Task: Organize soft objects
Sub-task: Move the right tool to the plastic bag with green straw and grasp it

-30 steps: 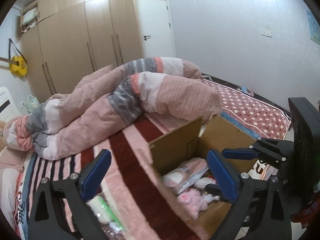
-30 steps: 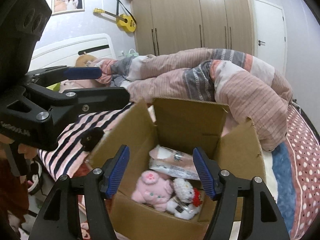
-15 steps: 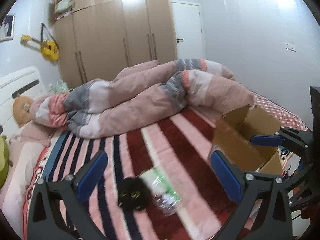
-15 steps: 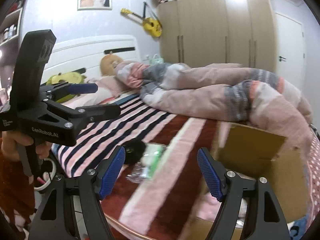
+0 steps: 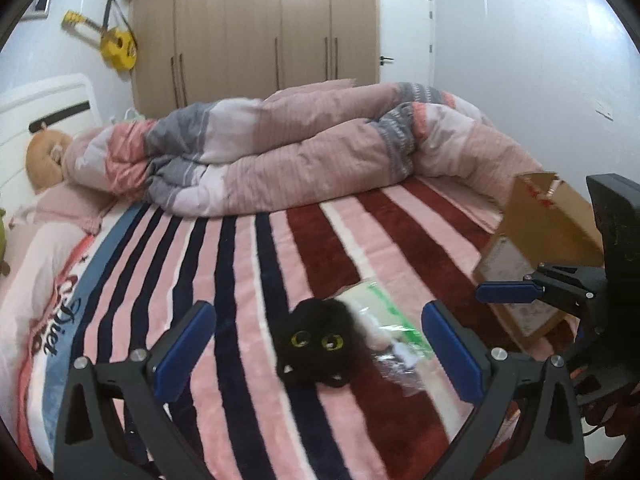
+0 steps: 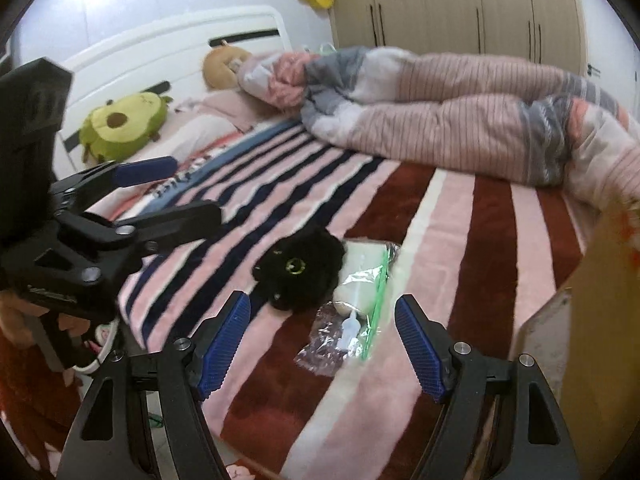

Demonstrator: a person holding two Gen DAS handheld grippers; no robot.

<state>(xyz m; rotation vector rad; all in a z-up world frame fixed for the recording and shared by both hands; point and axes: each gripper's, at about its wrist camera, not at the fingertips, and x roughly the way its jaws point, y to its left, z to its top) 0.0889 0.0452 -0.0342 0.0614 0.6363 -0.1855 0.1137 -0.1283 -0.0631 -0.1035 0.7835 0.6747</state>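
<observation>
A black plush cat with green eyes (image 5: 318,340) lies on the striped blanket near the bed's front edge; it also shows in the right wrist view (image 6: 302,266). A clear plastic bag with a pale soft toy (image 5: 384,322) lies against its right side, also in the right wrist view (image 6: 356,288). My left gripper (image 5: 320,344) is open and empty, with the cat between its fingers' line of sight. My right gripper (image 6: 322,340) is open and empty, just short of the bag. A cardboard box (image 5: 536,248) stands at the right on the bed.
A rumpled pink and grey duvet (image 5: 304,156) lies across the far half of the bed. A green avocado plush (image 6: 124,124) and a brown plush (image 6: 224,66) sit by the white headboard. Wardrobes (image 5: 256,32) and a yellow ukulele (image 5: 116,46) are on the far walls.
Both grippers have swung left from the cardboard box to the black plush cat and the bagged toy, and moved closer to them. Both stay open and empty.
</observation>
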